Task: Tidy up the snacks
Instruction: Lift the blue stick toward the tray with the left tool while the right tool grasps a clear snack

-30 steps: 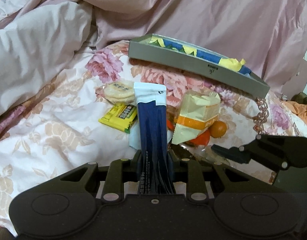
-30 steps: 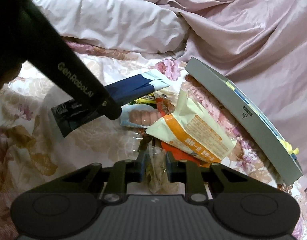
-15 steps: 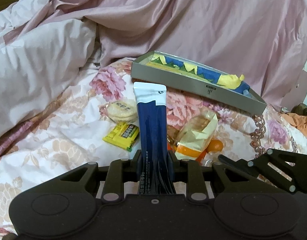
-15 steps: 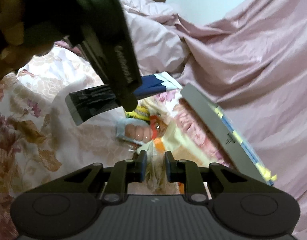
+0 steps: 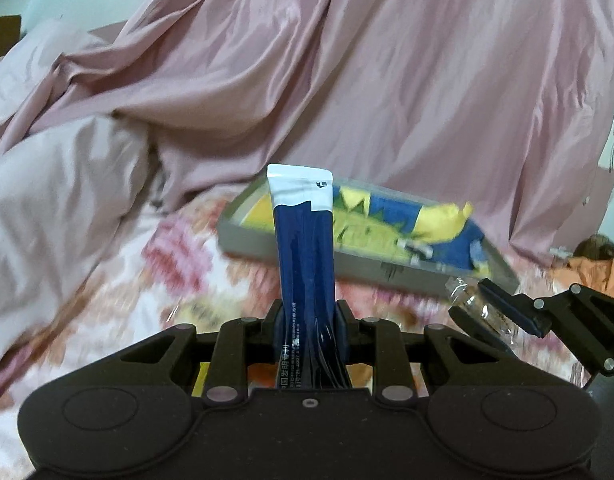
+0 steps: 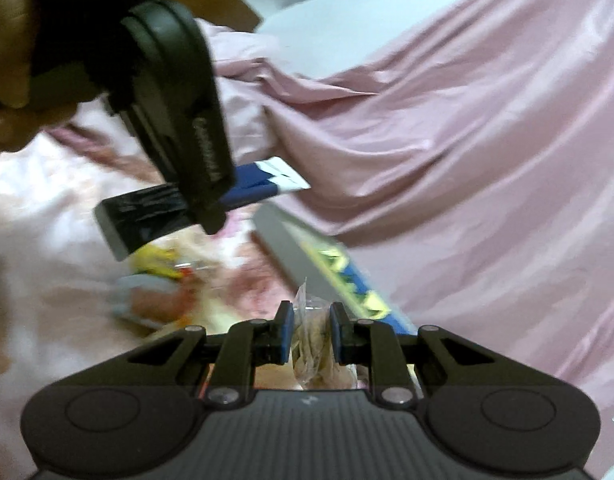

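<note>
On the floral-print bedspread (image 5: 107, 292), in front of heaped pink satin bedding (image 5: 387, 80), the sorting looks barely under way. The left gripper (image 5: 306, 320) is clamped on a long dark-blue snack packet with a white top end (image 5: 303, 248), which stands up between its jaws and reaches in front of the shallow grey cardboard box with the blue-and-yellow lining (image 5: 315, 250). The right gripper (image 6: 309, 336) is closed on a small clear crinkly bag of pale brown snacks (image 6: 309, 348); from the left wrist view that same bag shows pinched at the tips of the right gripper, low at the right edge.

The grey box lies on the bedspread beyond both tools, tilted against the bedding. As far as the blurred views allow, no packets can be made out inside it, only its printed lining and a crumpled yellow piece at one end, though part of the interior is hidden behind the blue packet.

Left behind on the bedspread is a loose cluster of other snacks (image 6: 163, 284): something yellow, something pale blue with pink contents and a bit of orange, all too smeared to identify further.

My reading is that two items are held in the air and on their way, none is placed yet, and several more remain to be collected afterwards.
</note>
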Motion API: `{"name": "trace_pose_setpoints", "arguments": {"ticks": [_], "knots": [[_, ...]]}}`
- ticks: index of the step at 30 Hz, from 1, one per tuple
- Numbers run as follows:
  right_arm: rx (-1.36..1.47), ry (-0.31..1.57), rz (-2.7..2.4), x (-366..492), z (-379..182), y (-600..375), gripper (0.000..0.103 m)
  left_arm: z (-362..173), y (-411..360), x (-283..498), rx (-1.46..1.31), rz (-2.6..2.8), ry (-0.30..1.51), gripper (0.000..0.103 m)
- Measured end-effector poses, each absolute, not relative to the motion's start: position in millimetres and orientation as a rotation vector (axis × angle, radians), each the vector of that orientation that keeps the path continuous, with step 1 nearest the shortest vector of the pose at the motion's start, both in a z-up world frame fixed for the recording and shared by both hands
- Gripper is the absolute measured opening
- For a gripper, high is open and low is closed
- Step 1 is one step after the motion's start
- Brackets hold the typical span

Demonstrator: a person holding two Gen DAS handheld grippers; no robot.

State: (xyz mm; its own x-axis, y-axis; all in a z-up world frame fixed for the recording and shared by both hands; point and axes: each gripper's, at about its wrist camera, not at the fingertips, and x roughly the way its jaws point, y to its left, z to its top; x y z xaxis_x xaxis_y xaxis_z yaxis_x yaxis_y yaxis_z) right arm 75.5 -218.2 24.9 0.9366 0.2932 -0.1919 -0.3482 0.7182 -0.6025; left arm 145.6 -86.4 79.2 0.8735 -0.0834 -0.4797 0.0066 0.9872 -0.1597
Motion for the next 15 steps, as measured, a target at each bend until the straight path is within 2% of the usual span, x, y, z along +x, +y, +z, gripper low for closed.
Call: {"name": "trace_pose_setpoints", "arguments": {"ticks": [15], "knots": [[-0.553, 0.032, 0.127, 186.6, 33.5, -252.1, 0.022, 99.2, -129.8, 274.1, -0.204, -0.070, 0.438, 0.027]]}}
